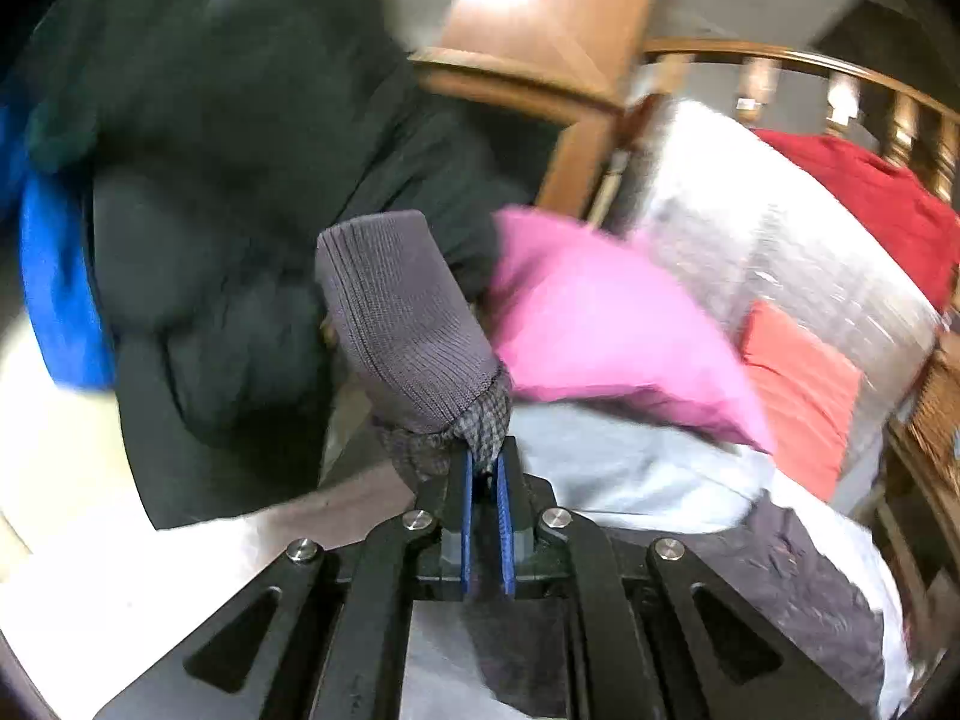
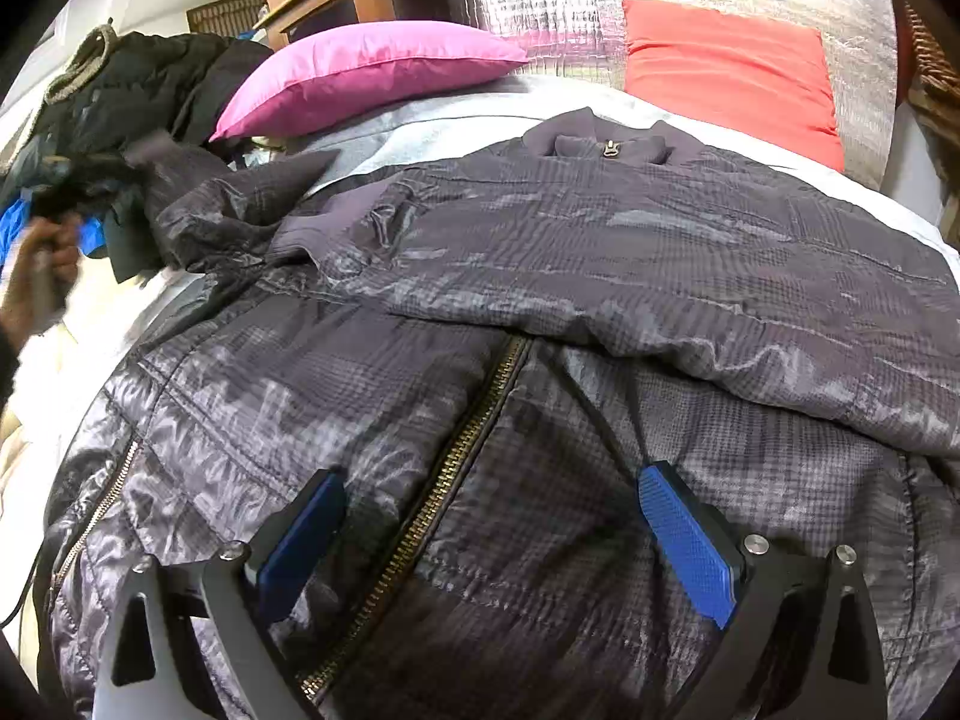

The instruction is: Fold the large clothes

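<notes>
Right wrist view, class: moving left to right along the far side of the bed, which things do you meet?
Person's hand → dark clothes pile → pink pillow → jacket collar zip pull → red cushion.

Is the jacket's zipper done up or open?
Done up, as far as shows. On the checked jacket the brass zipper runs closed down the front and its pull sits at the collar.

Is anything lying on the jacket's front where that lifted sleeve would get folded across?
Nothing foreign: only the jacket's other sleeve already lies across the chest. The left gripper pinches the cuff; the right gripper hovers open above the zipper.
</notes>
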`<state>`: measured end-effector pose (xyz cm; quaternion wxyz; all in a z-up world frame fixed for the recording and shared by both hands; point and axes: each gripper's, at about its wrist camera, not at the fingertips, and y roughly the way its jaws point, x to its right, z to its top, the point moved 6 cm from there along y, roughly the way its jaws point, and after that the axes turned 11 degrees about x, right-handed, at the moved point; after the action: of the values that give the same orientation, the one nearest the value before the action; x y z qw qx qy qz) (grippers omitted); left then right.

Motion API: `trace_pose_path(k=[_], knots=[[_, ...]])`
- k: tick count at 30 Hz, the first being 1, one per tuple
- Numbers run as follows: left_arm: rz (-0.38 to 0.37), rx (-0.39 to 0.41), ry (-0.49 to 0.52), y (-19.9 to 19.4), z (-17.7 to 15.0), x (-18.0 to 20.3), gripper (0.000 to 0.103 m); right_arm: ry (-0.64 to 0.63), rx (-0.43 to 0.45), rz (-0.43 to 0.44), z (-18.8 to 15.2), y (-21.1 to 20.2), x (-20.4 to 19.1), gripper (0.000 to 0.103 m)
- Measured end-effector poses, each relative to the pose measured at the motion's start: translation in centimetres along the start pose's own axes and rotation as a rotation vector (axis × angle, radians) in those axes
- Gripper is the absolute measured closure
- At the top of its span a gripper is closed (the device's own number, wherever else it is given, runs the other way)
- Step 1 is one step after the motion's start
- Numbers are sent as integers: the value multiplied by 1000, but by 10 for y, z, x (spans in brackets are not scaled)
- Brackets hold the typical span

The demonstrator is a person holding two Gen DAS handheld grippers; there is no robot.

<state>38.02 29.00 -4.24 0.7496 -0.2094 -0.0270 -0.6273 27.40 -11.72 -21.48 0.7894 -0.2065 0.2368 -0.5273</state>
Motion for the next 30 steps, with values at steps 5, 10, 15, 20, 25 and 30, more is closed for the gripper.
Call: trace_pose_path(k=[5,10,15,20,25,30], knots=[[-147,64,177,-46,22,120,96,18,4,15,1,-2,1,2],[-343,50,250,-77,10,248,96,56,16,46,3,-4,4,2],[-502,-198,278,-70,-67,359,29,154,37,122,8,-10,13,2],[-456,-340,239,-85,-111,342,27,383,62,202,13,-44,38,3],[-146,-168,242,-83,-98,237,23,591,144,239,17,-90,76,3],[139,-196,204,-61,-130,150,23,755,208,274,57,-99,105,3]])
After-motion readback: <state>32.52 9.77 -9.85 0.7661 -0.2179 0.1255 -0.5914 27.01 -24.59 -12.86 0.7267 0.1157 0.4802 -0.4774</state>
